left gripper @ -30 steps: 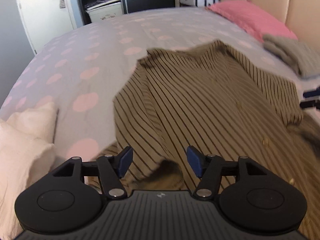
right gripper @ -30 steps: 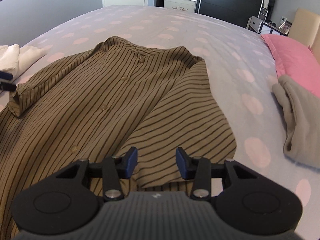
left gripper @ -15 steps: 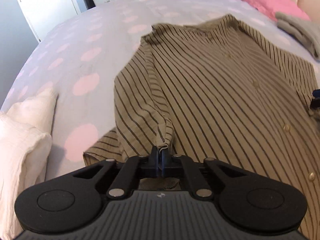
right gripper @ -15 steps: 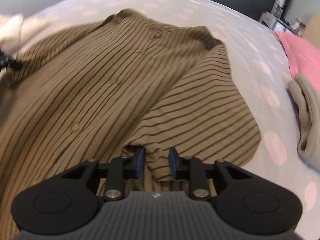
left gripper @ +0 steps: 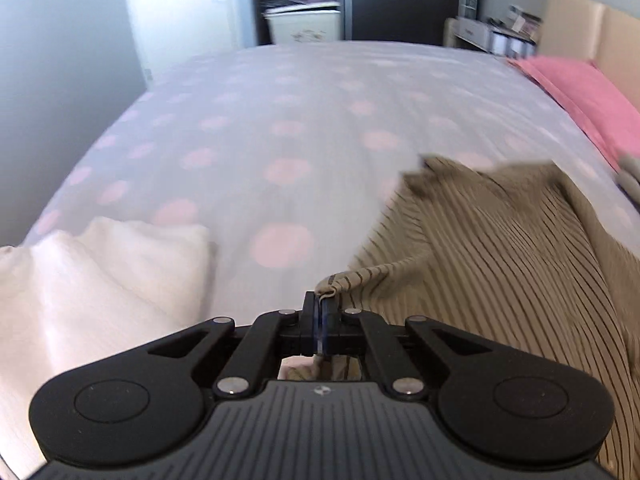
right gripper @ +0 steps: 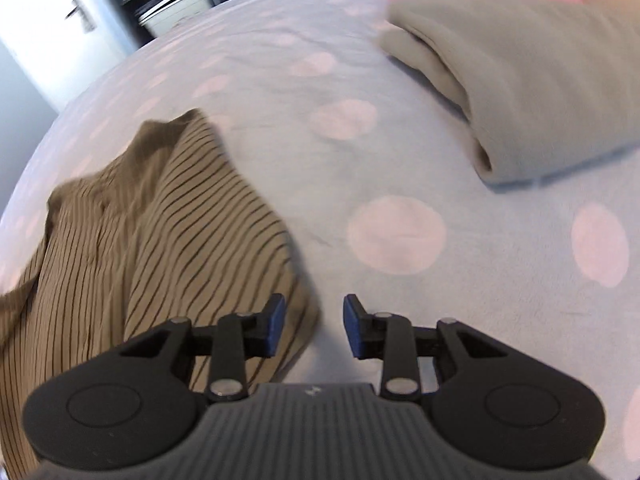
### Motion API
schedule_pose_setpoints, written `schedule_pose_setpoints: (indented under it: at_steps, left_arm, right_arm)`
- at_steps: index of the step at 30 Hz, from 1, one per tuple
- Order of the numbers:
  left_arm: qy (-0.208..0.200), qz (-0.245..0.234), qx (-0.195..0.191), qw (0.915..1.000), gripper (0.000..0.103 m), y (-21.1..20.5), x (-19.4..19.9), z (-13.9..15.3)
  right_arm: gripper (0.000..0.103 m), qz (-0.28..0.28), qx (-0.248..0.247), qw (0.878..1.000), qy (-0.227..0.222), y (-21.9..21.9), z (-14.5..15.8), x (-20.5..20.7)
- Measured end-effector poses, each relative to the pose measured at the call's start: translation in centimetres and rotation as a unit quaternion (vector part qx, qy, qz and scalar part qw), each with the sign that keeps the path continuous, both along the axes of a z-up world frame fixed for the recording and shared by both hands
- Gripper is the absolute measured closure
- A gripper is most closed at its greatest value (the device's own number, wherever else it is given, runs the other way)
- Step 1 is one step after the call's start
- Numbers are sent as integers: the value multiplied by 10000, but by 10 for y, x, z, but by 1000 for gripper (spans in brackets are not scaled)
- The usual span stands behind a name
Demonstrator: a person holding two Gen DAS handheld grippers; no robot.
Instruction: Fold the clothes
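A brown striped shirt (left gripper: pixel 500 264) lies on the polka-dot bed, blurred by motion. My left gripper (left gripper: pixel 322 306) is shut on a bunched edge of the shirt, which stretches away to the right from the pinch. In the right wrist view the same shirt (right gripper: pixel 160 240) fills the lower left. My right gripper (right gripper: pixel 314 320) stands open just past the shirt's right edge, its left finger over the fabric and its right finger over bare bedspread, with nothing between them.
A white folded cloth (left gripper: pixel 80 288) lies at the left. A folded grey garment (right gripper: pixel 520 80) and a pink pillow (left gripper: pixel 580 100) sit at the right. The bedspread (left gripper: pixel 280 140) stretches ahead; shelves and a door stand beyond.
My left gripper closed on the shirt's edge and has pulled it left and up. My right gripper, partly closed around the sleeve half a second ago, is open and has swung right off the shirt.
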State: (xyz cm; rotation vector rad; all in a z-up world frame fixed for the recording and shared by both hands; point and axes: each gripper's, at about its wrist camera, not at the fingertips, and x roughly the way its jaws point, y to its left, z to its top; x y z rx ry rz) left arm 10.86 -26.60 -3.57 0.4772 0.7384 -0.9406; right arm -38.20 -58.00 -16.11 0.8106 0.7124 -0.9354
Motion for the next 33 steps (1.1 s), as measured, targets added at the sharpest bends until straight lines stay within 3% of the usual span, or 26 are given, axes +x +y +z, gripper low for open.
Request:
schedule_pose_setpoints:
  at_steps: [6, 9, 11, 12, 13, 16, 21, 27, 33]
  left_arm:
    - [-93, 510, 118, 9986, 103, -15, 47, 4]
    - [-136, 780, 211, 9966, 103, -22, 70, 4]
    - [-133, 921, 254, 9953, 103, -27, 80, 3]
    - [-134, 955, 273, 9950, 103, -29, 82, 2]
    - [-147, 975, 294, 9947, 103, -30, 83, 1]
    - [-187, 1036, 357, 9938, 103, -34, 87, 0]
    - [-255, 1120, 388, 9926, 103, -40, 95, 2]
    - [-308, 1350, 421, 9895, 103, -42, 112, 10]
    - [-441, 1689, 817, 9812, 103, -39, 140, -11]
  right_arm:
    - [67, 117, 82, 9997, -218, -19, -17, -3]
    - [67, 122, 354, 9975, -605, -21, -30, -3]
    - [73, 175, 545, 9939, -938, -19, -33, -2]
    - [87, 232, 665, 9923, -1019, -19, -33, 1]
    - [102, 234, 620, 9937, -898, -18, -30, 5]
    - [102, 233, 477, 9972, -534, -16, -19, 15]
    - [102, 130, -308, 9994, -17, -44, 35, 18]
    - [102, -66, -1279, 9876, 907, -106, 93, 32]
    - [102, -374, -1518, 9712, 1799, -154, 72, 32]
